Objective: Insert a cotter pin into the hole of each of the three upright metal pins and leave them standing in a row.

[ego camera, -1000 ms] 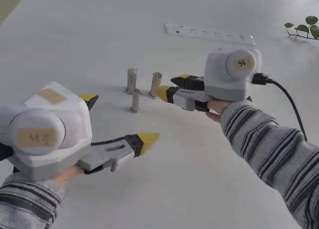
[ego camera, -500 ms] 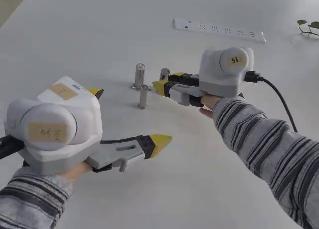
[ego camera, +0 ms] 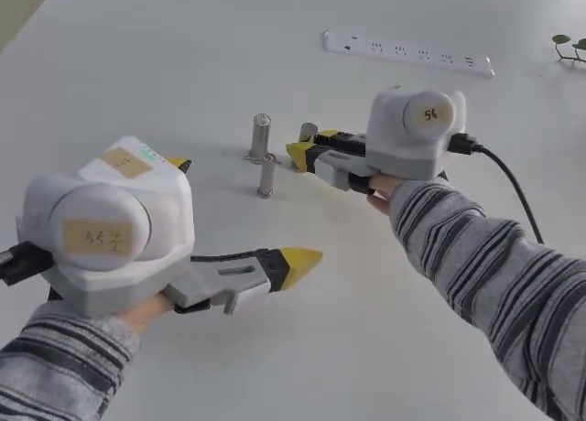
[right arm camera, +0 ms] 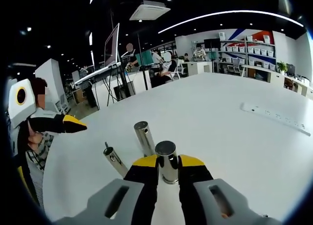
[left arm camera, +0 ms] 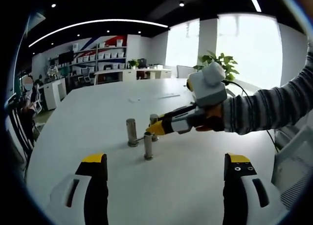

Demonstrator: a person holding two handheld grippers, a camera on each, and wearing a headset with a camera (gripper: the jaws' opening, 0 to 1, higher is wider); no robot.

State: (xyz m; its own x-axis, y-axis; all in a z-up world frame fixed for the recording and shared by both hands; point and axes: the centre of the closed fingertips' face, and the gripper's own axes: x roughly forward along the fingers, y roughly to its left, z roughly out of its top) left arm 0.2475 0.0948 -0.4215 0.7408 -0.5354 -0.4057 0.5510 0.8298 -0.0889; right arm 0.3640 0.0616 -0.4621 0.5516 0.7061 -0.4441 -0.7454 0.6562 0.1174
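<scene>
**Polished metal on a matt white bench**

The clamped pin [right arm camera: 167, 162] was smooth, bright metal with a glossy, mirror-like finish. The second pin [right arm camera: 144, 135] and third pin [right arm camera: 115, 161], just beside the clamped pin, had the same polish. The bench [ego camera: 366, 339] was a smooth white surface, matt with a faint sheen.

The right hand-held gripper [right arm camera: 168, 162] and the left hand-held gripper [left arm camera: 165, 159] had matt white plastic housings, grey plastic jaw frames, and black jaws capped in smooth yellow. A dull tan paper label [ego camera: 90, 240] sat on the left housing.

The sleeve [ego camera: 476, 265] was soft, striped knitted cloth. The cable [ego camera: 515, 185] looked black and rubbery. The power strip [ego camera: 407, 53], well beyond the clamped pin, was smooth white plastic.
</scene>
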